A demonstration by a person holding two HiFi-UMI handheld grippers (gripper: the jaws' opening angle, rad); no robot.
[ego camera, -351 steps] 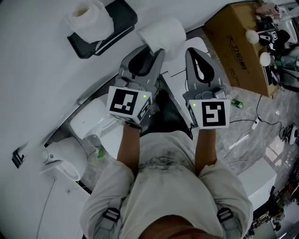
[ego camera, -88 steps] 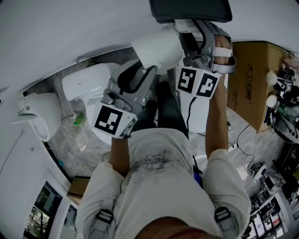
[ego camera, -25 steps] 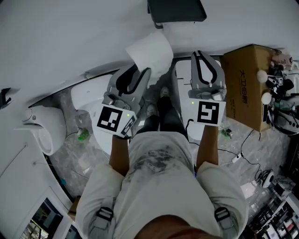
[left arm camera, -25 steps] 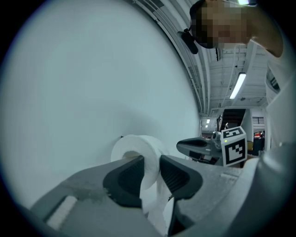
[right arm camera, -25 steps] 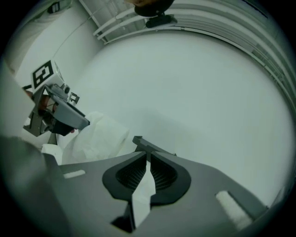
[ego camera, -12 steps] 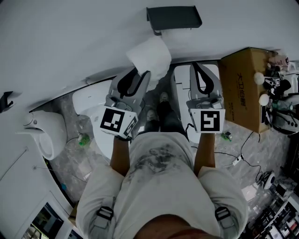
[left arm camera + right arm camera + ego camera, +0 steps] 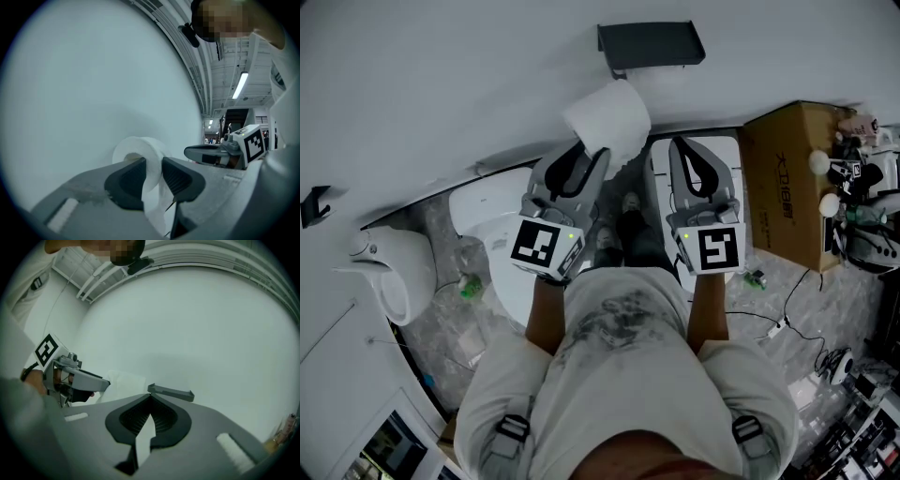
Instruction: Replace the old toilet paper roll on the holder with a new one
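A: What differs from a few seconds ago?

B: Then the right gripper (image 7: 692, 145) was lifted up to the holder (image 7: 652, 44). Now it is lower and stands just beside the left gripper (image 7: 584, 150), and both point toward the white wall (image 7: 441, 103). A second ago its fingers had a small gap. Now they are pressed together, pad on pad.

A: And the left one?

B: It has not changed. Its fingers (image 7: 126, 180) are still held apart by the toilet paper roll (image 7: 607, 120) and pinch it through its paper side. One finger seems to sit at the cardboard core. A loose paper tail (image 7: 155, 213) hangs down between them.

A: Where is the roll, compared with the holder?

B: In the head view it is on the near side of the dark holder and a little to the left, close to it but apart. In the right gripper view the holder shows on the wall just past the closed fingertips, and the roll is left of it.

A: What else is around?

B: A white toilet (image 7: 487, 211) is at the left on the marbled floor (image 7: 825, 300). A cardboard box (image 7: 783, 169) is at the right by the wall, and a thin cable (image 7: 766, 323) lies on the floor near it. A small black hook (image 7: 314, 204) is on the wall, far left.

A: Does anything stand in the way?

B: In the head view the roll covers the left fingertips, so there the grip cannot be seen. Only the left gripper view shows it.
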